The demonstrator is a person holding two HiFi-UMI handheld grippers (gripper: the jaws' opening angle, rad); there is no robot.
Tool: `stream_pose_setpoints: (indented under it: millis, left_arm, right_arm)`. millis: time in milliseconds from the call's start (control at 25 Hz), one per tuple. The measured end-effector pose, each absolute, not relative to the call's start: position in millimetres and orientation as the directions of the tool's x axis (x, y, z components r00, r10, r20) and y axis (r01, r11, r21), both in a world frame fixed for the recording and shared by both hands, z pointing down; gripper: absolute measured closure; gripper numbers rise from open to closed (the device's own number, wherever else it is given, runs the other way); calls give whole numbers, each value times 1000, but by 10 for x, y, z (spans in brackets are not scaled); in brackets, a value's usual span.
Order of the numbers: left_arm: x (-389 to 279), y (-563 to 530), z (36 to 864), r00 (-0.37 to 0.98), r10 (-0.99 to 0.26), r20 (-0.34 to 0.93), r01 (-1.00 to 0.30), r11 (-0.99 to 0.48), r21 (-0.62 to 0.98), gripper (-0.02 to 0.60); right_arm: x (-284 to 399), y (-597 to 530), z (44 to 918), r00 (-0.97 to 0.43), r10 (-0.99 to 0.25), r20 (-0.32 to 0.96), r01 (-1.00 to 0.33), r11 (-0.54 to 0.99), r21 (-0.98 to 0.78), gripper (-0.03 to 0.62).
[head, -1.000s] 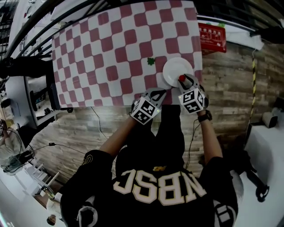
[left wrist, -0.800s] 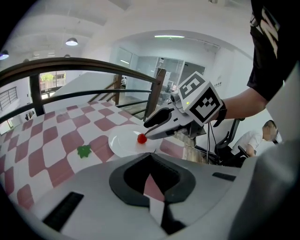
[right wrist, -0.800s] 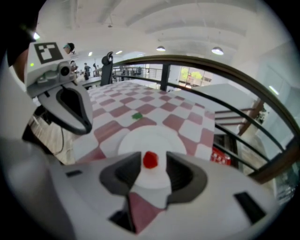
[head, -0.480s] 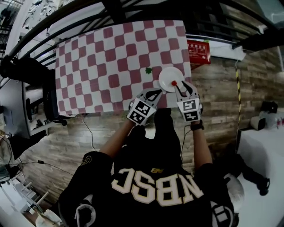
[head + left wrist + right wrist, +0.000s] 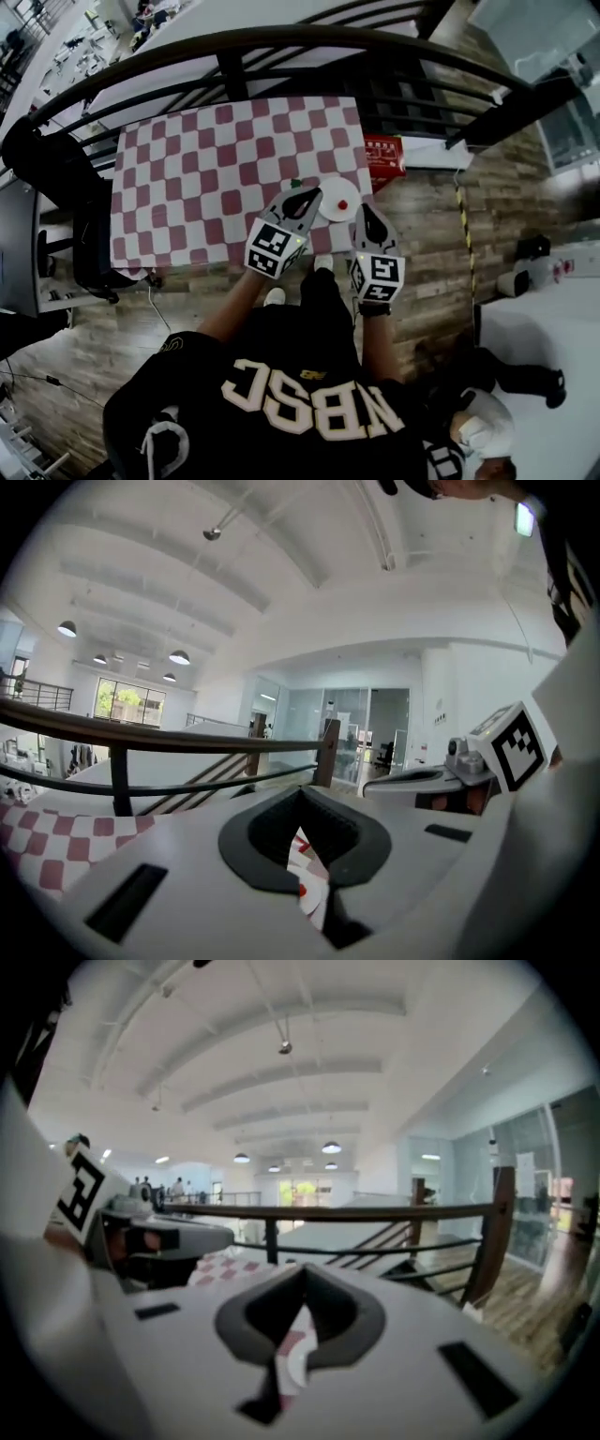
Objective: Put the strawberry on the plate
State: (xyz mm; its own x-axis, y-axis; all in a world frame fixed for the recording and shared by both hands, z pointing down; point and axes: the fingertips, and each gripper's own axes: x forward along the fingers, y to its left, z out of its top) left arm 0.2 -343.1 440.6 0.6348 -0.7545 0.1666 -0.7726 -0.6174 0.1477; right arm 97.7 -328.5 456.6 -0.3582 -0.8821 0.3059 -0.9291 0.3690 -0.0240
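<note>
The red strawberry lies on the small white plate at the near right corner of the checkered table. My right gripper is drawn back just off the plate's near edge, shut and empty. My left gripper hovers by the plate's left rim, also shut with nothing in it. A small green leaf cap lies on the cloth beside it. In the left gripper view the closed jaws show a sliver of plate below. In the right gripper view the shut jaws show cloth and plate rim.
A red box sits at the table's right end. A curved black railing runs behind the table. A dark chair stands at the left. Wooden floor lies around, with a white surface at the lower right.
My right gripper let go of the strawberry on the plate, pulled back toward me and shut. The left gripper also drew back a little. The head view rose and shows more of the room.
</note>
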Motion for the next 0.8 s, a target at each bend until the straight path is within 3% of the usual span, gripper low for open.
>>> stream_pose_setpoints:
  millis: [240, 800]
  left_arm:
    - [-16, -3098, 3972, 641, -767, 36, -765, -635, 110, 569]
    - [-20, -2849, 3664, 616, -786, -55, -782, -619, 80, 569]
  right_arm:
    - [963, -2877, 3998, -255, -961, 110, -963, 242, -119, 576]
    - [827, -2722, 3738, -254, -964, 77, -967, 252, -28, 576]
